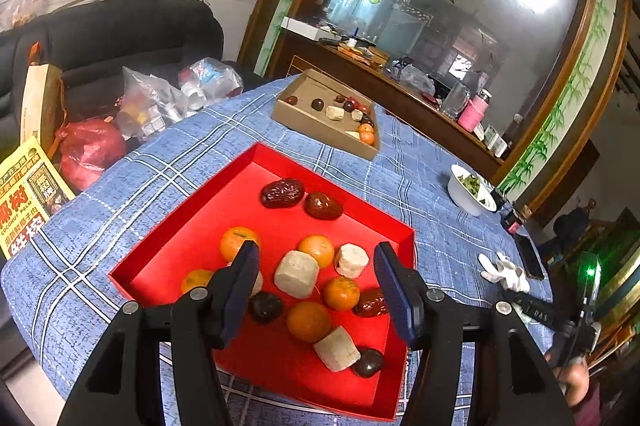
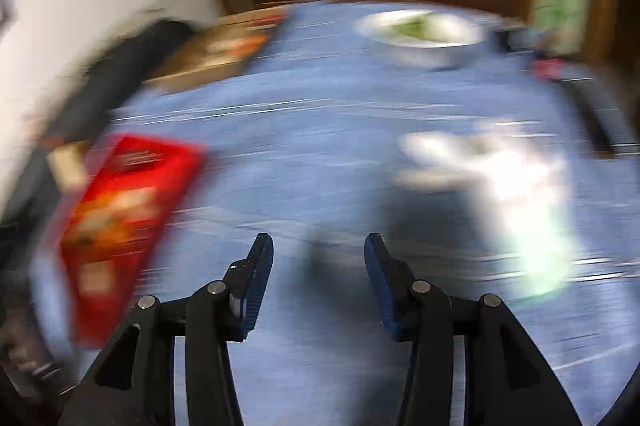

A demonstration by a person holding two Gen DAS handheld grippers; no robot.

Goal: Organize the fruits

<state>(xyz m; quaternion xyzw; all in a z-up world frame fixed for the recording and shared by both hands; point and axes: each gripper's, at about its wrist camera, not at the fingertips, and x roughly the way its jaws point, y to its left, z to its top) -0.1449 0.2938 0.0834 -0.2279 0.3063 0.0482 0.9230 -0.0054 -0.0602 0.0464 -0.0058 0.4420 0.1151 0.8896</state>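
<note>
A red tray lies on the blue checked tablecloth. It holds several small oranges, beige blocks and dark dates. My left gripper hangs open just above the tray's near half; its pads stand apart, with fruit below them and none gripped. A cardboard box farther back holds several more pieces. In the heavily blurred right wrist view, my right gripper is open over bare cloth with nothing between its fingers. The red tray lies to its left.
A white bowl of greens and a white glove lie right of the tray, with a dark phone beyond. Plastic bags and a sofa sit past the table's left edge. A person's hand shows at far right.
</note>
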